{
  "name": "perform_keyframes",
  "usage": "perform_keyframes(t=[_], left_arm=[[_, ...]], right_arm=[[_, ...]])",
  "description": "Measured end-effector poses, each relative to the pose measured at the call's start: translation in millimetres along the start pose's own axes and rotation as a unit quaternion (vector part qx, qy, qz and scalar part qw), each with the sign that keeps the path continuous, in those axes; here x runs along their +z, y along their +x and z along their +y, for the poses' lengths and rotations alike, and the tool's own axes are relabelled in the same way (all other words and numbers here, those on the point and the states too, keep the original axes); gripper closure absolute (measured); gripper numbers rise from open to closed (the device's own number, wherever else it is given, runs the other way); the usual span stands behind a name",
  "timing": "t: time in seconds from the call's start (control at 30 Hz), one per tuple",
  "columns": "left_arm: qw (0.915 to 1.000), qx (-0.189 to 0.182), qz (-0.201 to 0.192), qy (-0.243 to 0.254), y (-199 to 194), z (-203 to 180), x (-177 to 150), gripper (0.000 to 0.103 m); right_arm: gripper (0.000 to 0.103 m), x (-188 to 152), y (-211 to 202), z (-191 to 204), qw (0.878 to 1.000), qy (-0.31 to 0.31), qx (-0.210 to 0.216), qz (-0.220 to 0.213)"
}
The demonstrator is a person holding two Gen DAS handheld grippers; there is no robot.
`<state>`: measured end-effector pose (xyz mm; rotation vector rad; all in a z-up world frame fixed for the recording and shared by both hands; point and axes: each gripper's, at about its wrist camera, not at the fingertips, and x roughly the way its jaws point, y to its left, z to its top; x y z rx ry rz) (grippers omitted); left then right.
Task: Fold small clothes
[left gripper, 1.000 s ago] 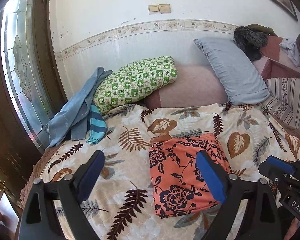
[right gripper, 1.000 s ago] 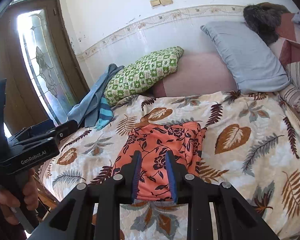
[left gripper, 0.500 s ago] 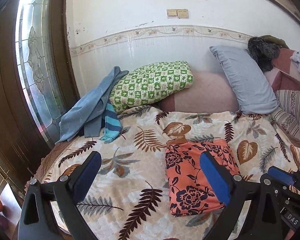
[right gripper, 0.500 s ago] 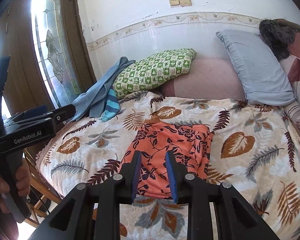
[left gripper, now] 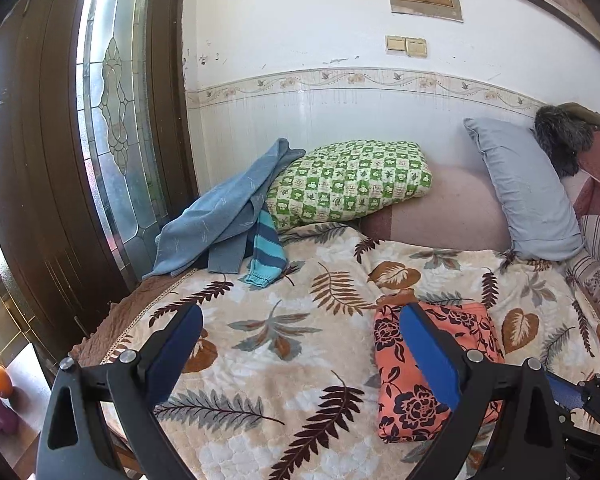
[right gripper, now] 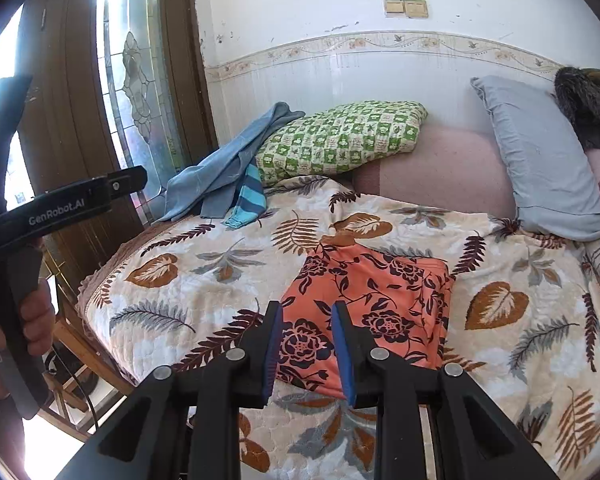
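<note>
bare blanket (left gripper: 284,360) left of folded garment (left gripper: 416,368), pillows (left gripper: 348,180) behind

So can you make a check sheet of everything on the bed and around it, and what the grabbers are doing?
Surface: leaf-print blanket covers the bed.
Job's things: orange floral garment, folded, lying flat.
Clutter: blue clothes pile at the far left corner; green checked pillow; grey pillow.
Grippers: left hand-held gripper wide open, empty; right hand-held gripper part open, empty, above the garment's near edge.
Cables: dark cord below the bed edge.
Surroundings: stained-glass door, wall switches.
</note>
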<state>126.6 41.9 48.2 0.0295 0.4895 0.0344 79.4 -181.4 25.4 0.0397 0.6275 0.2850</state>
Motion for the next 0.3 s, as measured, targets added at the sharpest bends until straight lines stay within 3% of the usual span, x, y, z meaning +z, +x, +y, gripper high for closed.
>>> perform_keyframes(t=[0.3], left_arm=[[0.9996,-0.013,-0.012,-0.023,8,8,-2,0.004]], right_arm=[[0.075,-4,13,6,1.000,0.001,0.017,0.007]])
